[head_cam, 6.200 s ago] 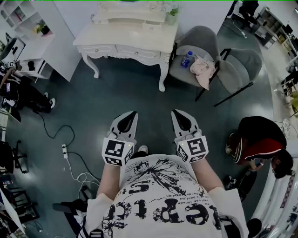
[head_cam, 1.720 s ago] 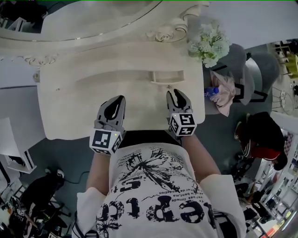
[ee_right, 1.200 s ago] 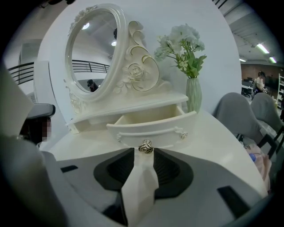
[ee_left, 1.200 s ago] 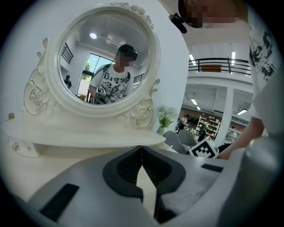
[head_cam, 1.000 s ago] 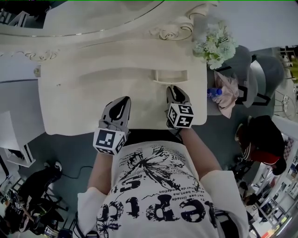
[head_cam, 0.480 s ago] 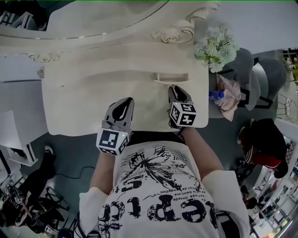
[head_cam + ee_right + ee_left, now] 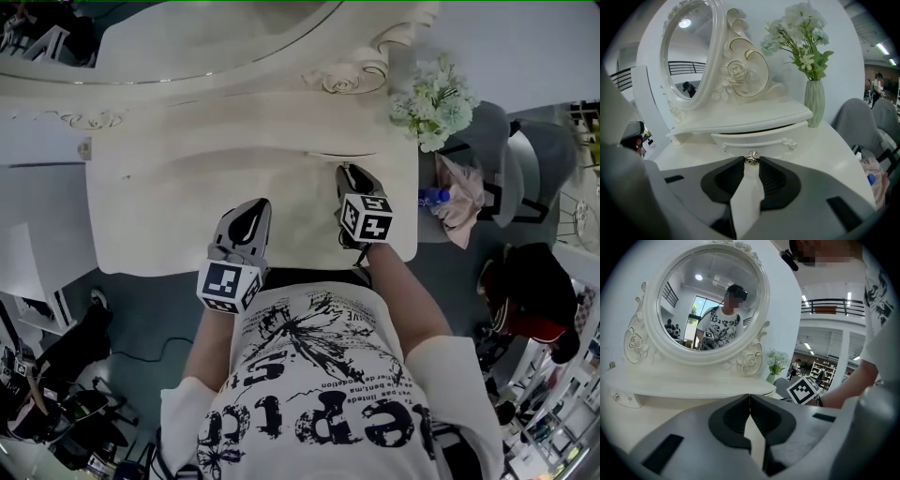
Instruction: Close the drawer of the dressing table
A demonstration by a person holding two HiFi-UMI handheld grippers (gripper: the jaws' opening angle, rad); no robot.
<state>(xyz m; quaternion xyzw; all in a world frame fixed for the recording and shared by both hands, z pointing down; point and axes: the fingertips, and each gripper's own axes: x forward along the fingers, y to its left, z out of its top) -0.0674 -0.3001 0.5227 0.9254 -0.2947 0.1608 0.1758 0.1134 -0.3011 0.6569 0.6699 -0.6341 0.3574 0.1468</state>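
The cream dressing table (image 7: 169,216) fills the head view. Its small drawer (image 7: 759,139) sits under the raised shelf and stands out only a little, with a thin dark gap above its front. My right gripper (image 7: 751,161) is shut on the drawer's metal knob (image 7: 751,157), which is pinched between the jaw tips. In the head view the right gripper (image 7: 349,172) points at the drawer front (image 7: 330,157). My left gripper (image 7: 253,204) hovers over the tabletop to the left, shut and empty (image 7: 750,399).
An oval mirror (image 7: 710,305) with carved roses rises behind the shelf. A green vase of white flowers (image 7: 814,105) stands at the table's right end. Right of the table is a grey chair (image 7: 492,150) with a pink cloth and a bottle (image 7: 433,195). A person (image 7: 530,281) crouches beyond.
My right gripper has moved toward the mirror with the knob in it, and the drawer has slid almost fully in under the shelf. The left gripper has stayed in place.
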